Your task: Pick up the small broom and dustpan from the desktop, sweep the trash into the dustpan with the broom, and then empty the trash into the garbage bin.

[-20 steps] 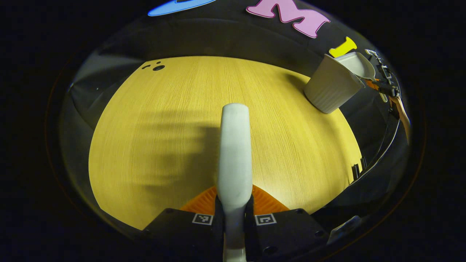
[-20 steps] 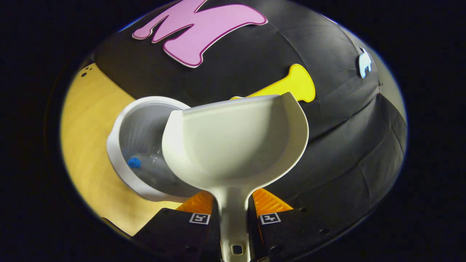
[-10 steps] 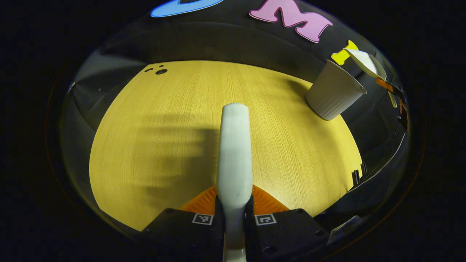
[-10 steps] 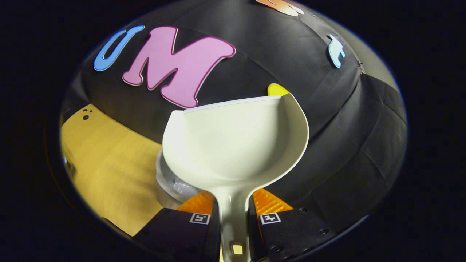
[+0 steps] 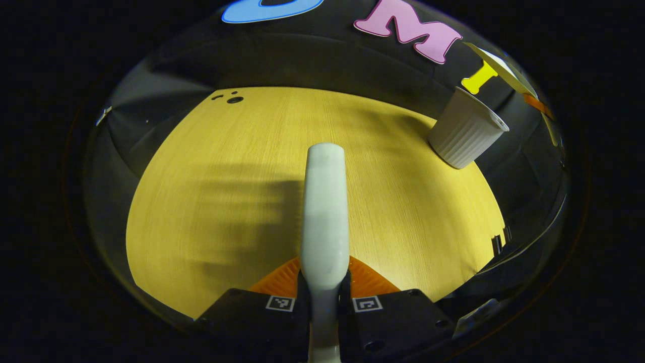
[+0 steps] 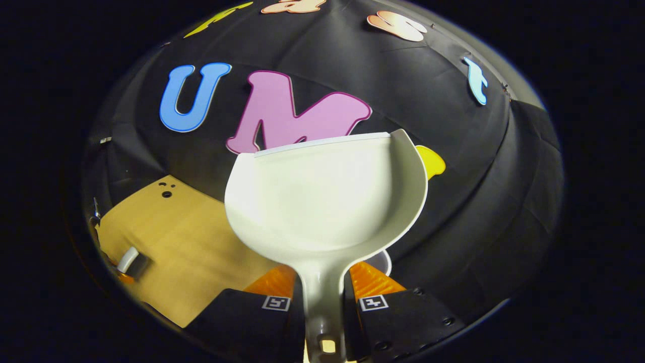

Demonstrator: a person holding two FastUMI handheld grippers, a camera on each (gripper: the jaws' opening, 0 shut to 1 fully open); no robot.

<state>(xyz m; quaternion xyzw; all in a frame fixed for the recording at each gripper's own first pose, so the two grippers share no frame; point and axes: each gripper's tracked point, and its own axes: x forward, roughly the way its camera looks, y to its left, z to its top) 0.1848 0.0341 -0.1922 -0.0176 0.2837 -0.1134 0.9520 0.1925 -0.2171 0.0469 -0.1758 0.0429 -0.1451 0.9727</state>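
Left gripper [image 5: 324, 290]: fingers closed on the handle of the small broom [image 5: 324, 212]. The handle is pale grey-white, smooth and rounded at its far end, and it runs straight forward from between the fingers over the bench [image 5: 227, 166]. The bristles cannot be seen in the left gripper view. The handle casts a broad soft shadow to its left on the yellow wood-grain surface.

Right gripper [image 6: 322, 297]: fingers closed on the stem of the dustpan [image 6: 322, 201], both pressing against its narrow handle. The pan is off-white plastic, a wide scoop with a straight front lip and a raised curved wall, taller on the right side. Its inside looks clean, with no trash visible. It is held up off the bench, its mouth facing the booth wall.

Garbage bin [image 5: 466, 133]: a white ribbed tapered cup, standing on the far right edge of the bench in the left gripper view. In the right gripper view a sliver of its rim [image 6: 381, 259] shows just beneath the dustpan's right underside.
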